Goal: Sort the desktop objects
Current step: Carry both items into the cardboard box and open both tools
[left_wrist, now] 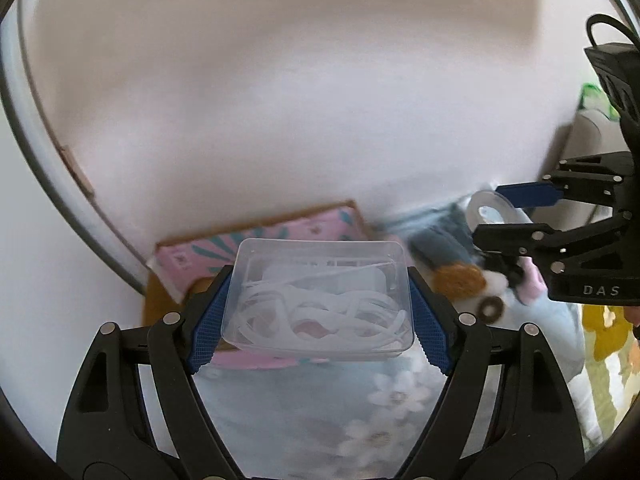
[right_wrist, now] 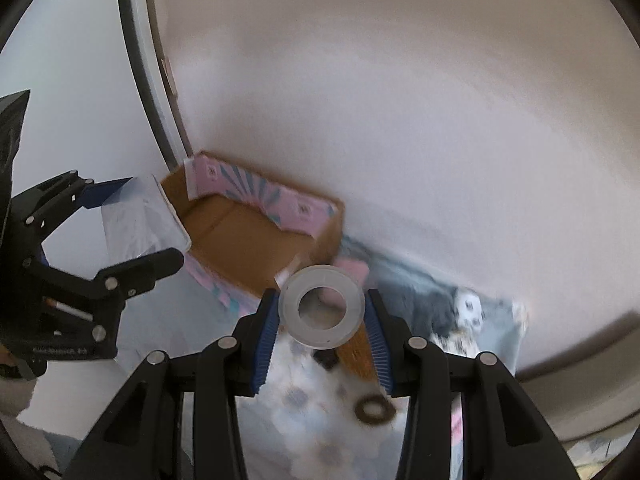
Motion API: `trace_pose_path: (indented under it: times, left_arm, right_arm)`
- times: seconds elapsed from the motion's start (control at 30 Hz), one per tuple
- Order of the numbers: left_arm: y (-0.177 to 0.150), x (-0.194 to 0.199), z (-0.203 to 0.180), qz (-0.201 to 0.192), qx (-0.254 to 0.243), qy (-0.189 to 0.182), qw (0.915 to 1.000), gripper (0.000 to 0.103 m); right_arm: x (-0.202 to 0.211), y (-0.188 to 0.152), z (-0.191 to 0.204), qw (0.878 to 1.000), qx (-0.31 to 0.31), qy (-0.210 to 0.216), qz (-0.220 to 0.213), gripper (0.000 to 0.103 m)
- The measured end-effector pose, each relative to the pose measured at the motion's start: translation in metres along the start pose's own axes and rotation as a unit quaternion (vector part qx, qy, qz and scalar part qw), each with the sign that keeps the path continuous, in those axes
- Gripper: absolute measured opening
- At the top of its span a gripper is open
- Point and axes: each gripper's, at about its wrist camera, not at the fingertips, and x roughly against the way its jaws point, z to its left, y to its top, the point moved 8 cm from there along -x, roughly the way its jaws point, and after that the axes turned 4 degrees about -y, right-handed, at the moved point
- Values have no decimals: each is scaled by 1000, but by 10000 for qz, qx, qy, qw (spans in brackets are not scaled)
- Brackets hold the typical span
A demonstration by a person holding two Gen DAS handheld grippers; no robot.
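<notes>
Now the left gripper pinches a clear plastic box of white cord between its blue pads, just above the pink-patterned cardboard box. Beside that cardboard box, over its near right corner, the right gripper clamps a translucent tape roll by its sides.

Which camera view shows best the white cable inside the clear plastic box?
The left wrist view: the clear plastic box, held in the left gripper, faces the camera, with the white cable coiled inside. The right wrist view shows the box side-on; its contents are unclear.
</notes>
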Motion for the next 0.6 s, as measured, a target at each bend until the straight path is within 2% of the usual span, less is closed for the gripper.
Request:
trace_pose_path:
  times: [0.17, 0.33, 0.6]
  left_arm:
    - [14, -17, 50, 269, 101, 268, 9992, 79]
    - [7, -46, 80, 658, 357, 312, 9967, 79]
    - [-25, -99, 111, 1324, 602, 558, 9878, 79]
  right_arm:
    - [-12, 39, 22, 9998, 151, 91, 18, 39]
    - [-43, 64, 41, 9996, 79, 177, 214, 39]
    - [-110, 68, 63, 9964, -163, 172, 811, 39]
